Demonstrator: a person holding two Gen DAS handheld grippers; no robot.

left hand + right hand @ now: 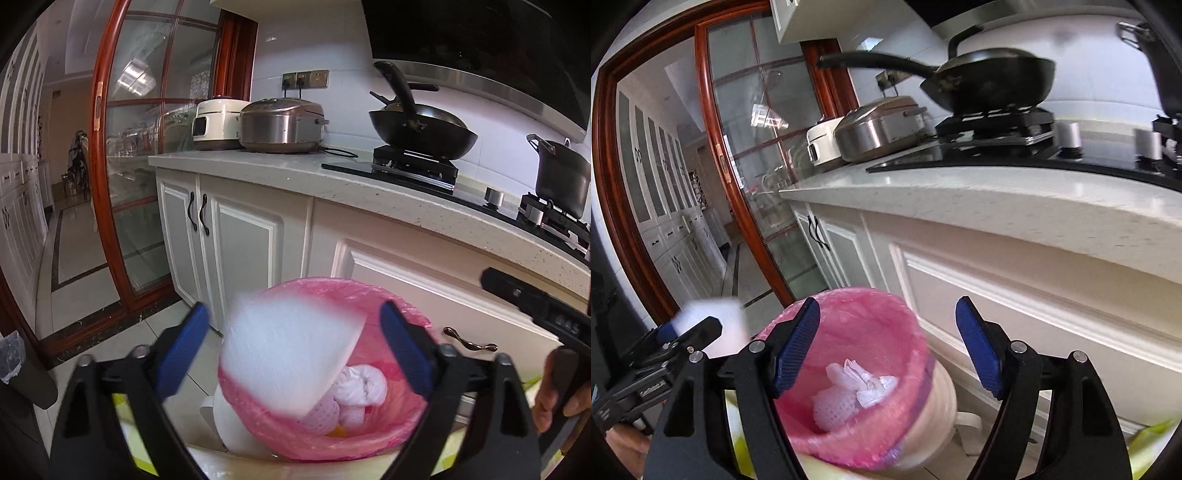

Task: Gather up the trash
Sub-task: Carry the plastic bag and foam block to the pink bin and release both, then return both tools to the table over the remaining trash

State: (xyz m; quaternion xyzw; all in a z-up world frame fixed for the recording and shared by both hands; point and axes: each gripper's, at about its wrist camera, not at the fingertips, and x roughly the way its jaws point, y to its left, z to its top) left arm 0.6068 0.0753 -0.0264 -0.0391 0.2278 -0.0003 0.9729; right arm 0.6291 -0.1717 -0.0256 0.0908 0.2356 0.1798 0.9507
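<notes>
White foam sheet between open left gripper fingers; above pink-lined bin.

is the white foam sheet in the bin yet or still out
Out. The white foam sheet is blurred above the pink-lined bin, between the fingers of the open left claw, touching neither pad; other white trash lies inside.

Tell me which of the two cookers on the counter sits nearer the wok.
The stainless-steel cooker. It stands between the white cooker, which is closer to the glass door, and the wok on the stove.
</notes>
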